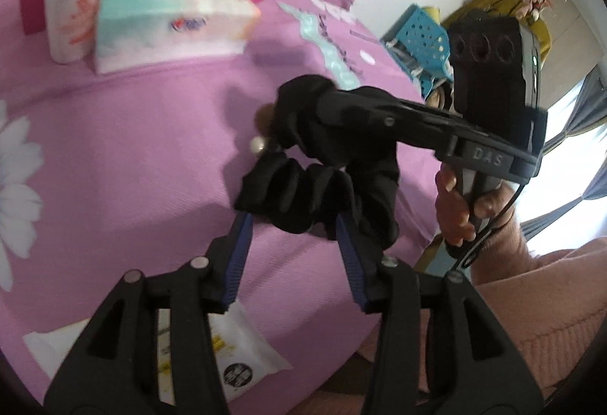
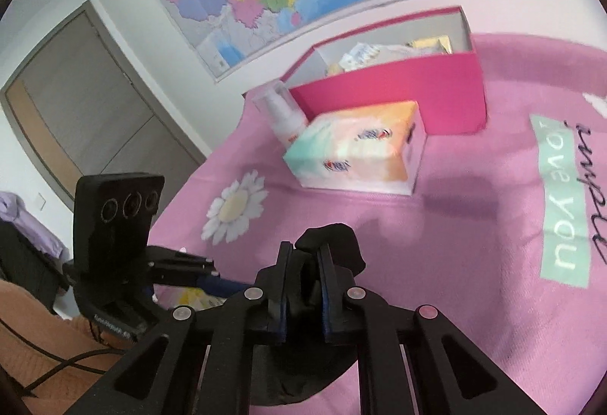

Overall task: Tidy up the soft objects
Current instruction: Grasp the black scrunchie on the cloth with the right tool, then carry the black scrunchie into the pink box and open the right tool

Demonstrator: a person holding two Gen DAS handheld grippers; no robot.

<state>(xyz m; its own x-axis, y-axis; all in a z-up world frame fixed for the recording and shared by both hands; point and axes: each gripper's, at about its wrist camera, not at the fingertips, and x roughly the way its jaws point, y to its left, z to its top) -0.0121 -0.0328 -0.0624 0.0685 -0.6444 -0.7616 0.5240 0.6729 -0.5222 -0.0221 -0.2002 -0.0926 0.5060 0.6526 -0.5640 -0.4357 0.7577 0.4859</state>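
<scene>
Left wrist view: the left tool (image 1: 294,214) has its blue-padded fingers (image 1: 242,244) partly spread, their tips inside the gathered loop of a black fabric scrunchie (image 1: 303,198) with small pearl-like beads, stretched between the two tools above a pink bedspread printed with white daisies (image 1: 132,149). No earlier picture shows whether this tool's spread has changed. The right tool (image 1: 322,107) reaches in from the right, held by a hand (image 1: 459,202) in a peach knit sleeve (image 1: 550,301), and is clamped narrow on the black fabric. Right wrist view: black cloth sits pinched between its nearly closed pads (image 2: 326,286). Beyond, a pastel soft tissue pack (image 2: 356,149) lies beside a white pump bottle (image 2: 282,111), touching an open magenta cardboard box (image 2: 398,92).
</scene>
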